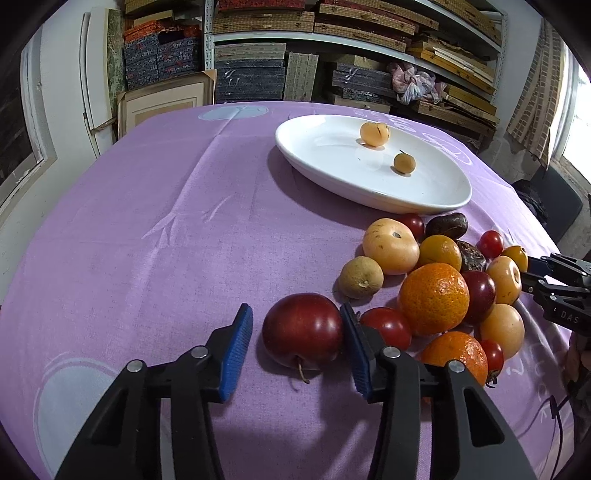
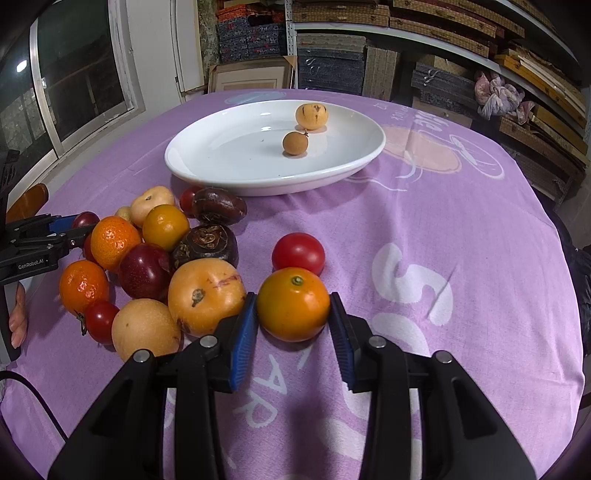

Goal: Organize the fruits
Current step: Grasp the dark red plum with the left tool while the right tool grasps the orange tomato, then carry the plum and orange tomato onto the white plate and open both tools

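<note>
A dark red plum (image 1: 303, 330) lies on the purple cloth between the blue pads of my left gripper (image 1: 295, 321). The right pad touches it, while a small gap shows at the left pad, so the jaws are open. My right gripper (image 2: 293, 306) is shut on a round orange-yellow fruit (image 2: 293, 303), with both pads against its sides. A red tomato (image 2: 298, 253) sits just behind it. The heap of mixed fruit (image 1: 434, 299) (image 2: 147, 258) lies between the two grippers. The white oval plate (image 1: 369, 199) (image 2: 258, 188) holds a pale orange fruit (image 1: 374, 134) and a small brown one (image 1: 404, 163).
Stacked boxes fill the shelves (image 1: 351, 33) behind the table. A window (image 2: 74, 74) is at the left in the right wrist view. A person's hand (image 2: 18, 317) and a black cable (image 2: 33, 398) show at the left edge there. The cloth drops away at the table's rounded edges.
</note>
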Demonstrator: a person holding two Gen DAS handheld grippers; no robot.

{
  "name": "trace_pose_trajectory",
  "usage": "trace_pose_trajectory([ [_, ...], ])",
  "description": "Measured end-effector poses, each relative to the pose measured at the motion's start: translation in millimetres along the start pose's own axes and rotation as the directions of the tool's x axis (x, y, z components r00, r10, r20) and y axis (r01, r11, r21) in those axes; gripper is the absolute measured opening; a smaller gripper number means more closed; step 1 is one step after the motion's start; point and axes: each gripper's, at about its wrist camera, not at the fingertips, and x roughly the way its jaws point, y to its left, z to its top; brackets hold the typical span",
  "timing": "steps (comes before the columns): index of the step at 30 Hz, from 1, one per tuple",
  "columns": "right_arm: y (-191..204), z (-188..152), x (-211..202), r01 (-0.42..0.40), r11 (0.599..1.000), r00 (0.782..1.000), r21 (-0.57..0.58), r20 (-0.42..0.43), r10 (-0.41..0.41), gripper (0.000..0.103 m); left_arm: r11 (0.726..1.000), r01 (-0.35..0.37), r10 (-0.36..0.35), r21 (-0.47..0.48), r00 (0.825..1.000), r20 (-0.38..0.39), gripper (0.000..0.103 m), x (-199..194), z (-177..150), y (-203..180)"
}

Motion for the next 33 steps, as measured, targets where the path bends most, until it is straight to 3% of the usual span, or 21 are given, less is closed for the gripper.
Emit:
trace_pose_trajectory([
  [6,-3,-2,0,-0.007,1.0,1.0,0.013,0.002,0.007,0.038,1.0,-0.009,0.008,0.026,1.0,0.005,0.04,-4,-7,-7],
  [12,-12,-4,-11,0.0,0.999,0.999,0.054,0.052,-0.003,0.038,0.999,-0.042,0.041,0.019,0.997,0.064,0.04,-14,-4,-7],
  [16,-16,5,-26,-0.008,0.997,0.995,0.073,0.1,0.001,0.038,0.999,-0.054,0.053,0.007,0.993,0.105,0.04,-21,24,-5],
  [21,-9,51,-38,-0.015,0.998,0.988,0.061,0.153,0.006,0.038,0.999,-0.026,0.023,0.023,0.993,0.112,0.04,-12,81,-19],
  [26,11,94,-11,-0.035,0.999,0.987,0.039,0.156,0.028,0.038,1.0,-0.012,0.01,0.023,0.997,0.082,0.04,23,104,-37],
  [33,24,116,40,-0.039,0.999,0.994,0.023,0.099,0.037,0.038,1.0,-0.019,0.019,0.008,0.998,0.052,0.04,62,114,-40],
])
